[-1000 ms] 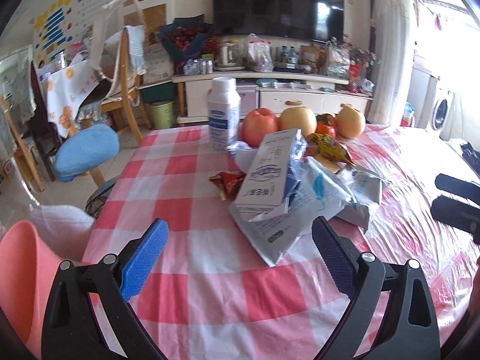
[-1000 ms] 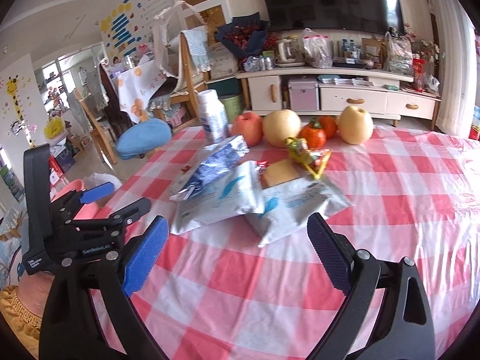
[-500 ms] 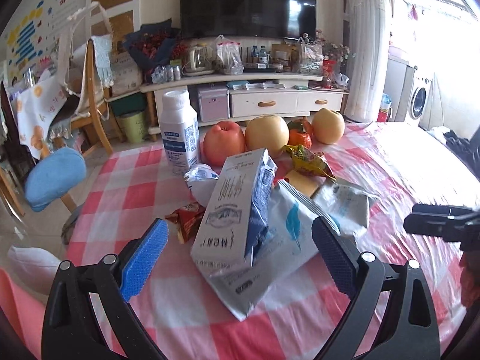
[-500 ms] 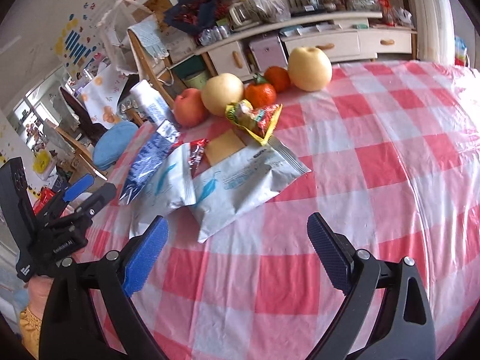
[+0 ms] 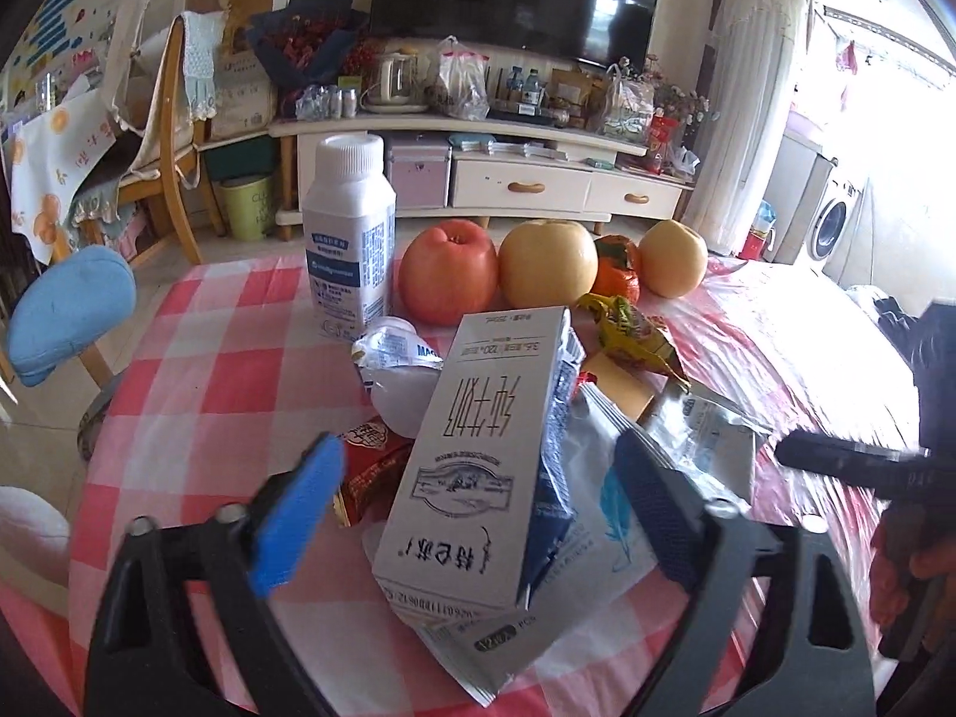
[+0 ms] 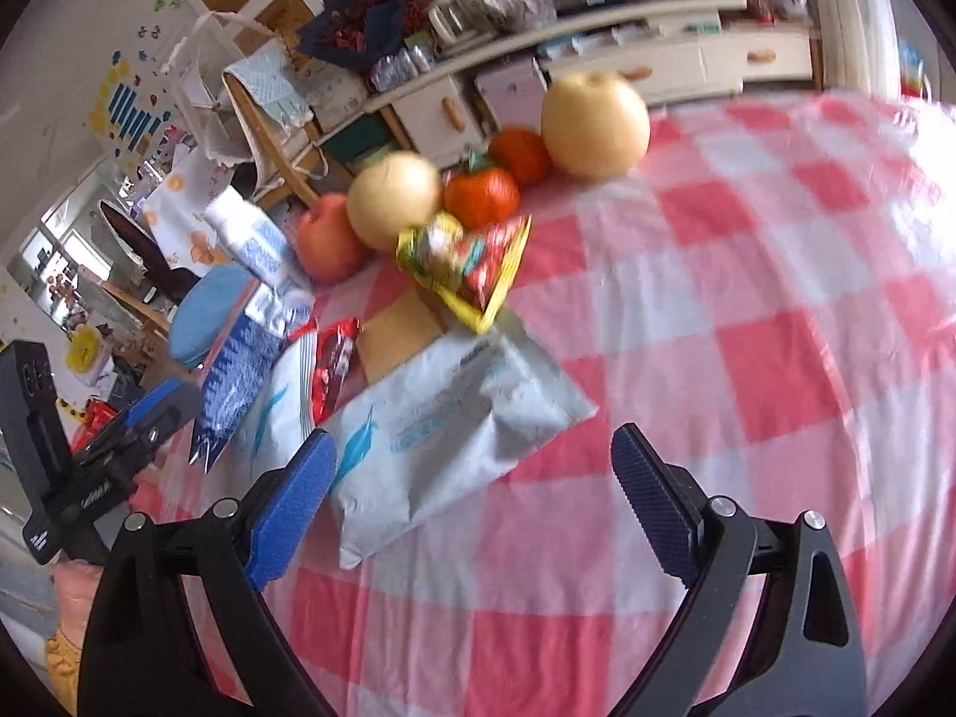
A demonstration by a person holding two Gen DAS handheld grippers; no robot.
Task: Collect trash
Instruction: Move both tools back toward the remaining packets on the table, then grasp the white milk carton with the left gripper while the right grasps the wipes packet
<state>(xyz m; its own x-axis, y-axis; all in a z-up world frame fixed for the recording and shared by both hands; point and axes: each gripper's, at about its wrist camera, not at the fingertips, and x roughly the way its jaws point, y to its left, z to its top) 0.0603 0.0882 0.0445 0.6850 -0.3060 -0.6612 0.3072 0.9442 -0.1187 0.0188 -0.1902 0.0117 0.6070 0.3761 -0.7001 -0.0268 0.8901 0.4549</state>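
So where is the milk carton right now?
In the left wrist view the milk carton lies between the open fingers of the left gripper, on top of a white bag, with a red wrapper to its left.

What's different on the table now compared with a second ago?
Both grippers have moved in toward the trash pile. The open left gripper now has the milk carton between its fingers without gripping it; the open right gripper has neared the pale plastic bag. Nothing was picked up. The fruit and the white bottle stayed put.
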